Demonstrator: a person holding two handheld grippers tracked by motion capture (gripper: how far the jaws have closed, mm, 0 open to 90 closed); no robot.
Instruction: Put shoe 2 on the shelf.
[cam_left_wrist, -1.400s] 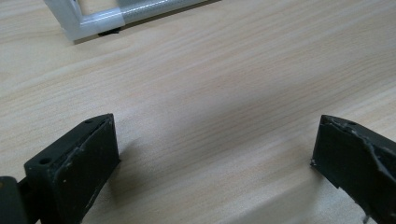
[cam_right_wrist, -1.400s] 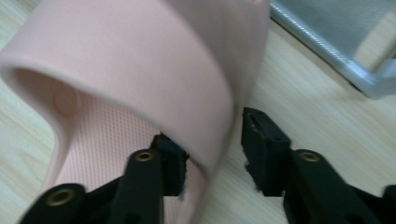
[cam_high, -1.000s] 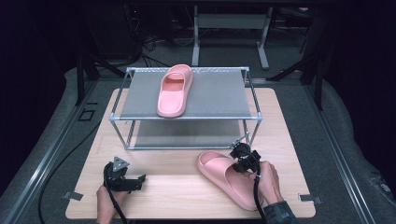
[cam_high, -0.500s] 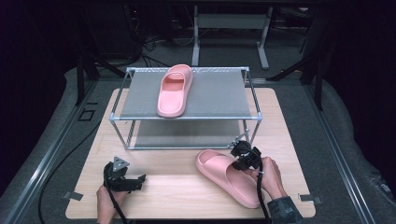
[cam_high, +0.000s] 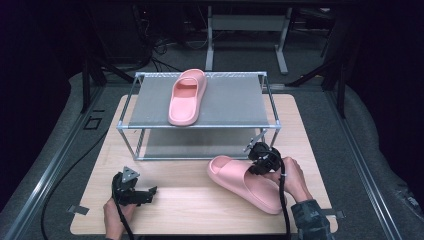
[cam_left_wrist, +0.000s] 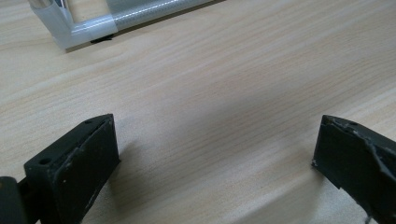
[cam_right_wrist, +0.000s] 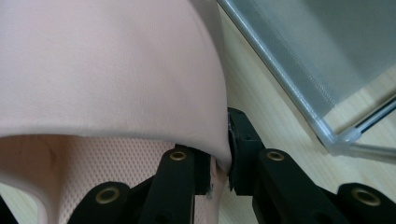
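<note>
Lower left of the high view: left gripper (cam_high: 134, 192) w/ jaws wide apart over bare wooden table (cam_high: 190, 210). Centre top: pink slipper (cam_high: 187, 97) on metal rack (cam_high: 240, 102). Lower right: right gripper (cam_high: 260, 160) clamped on strap edge of 2nd pink slipper (cam_high: 247, 182), smooth foam, dotted footbed, lying on table; dark room behind
</note>
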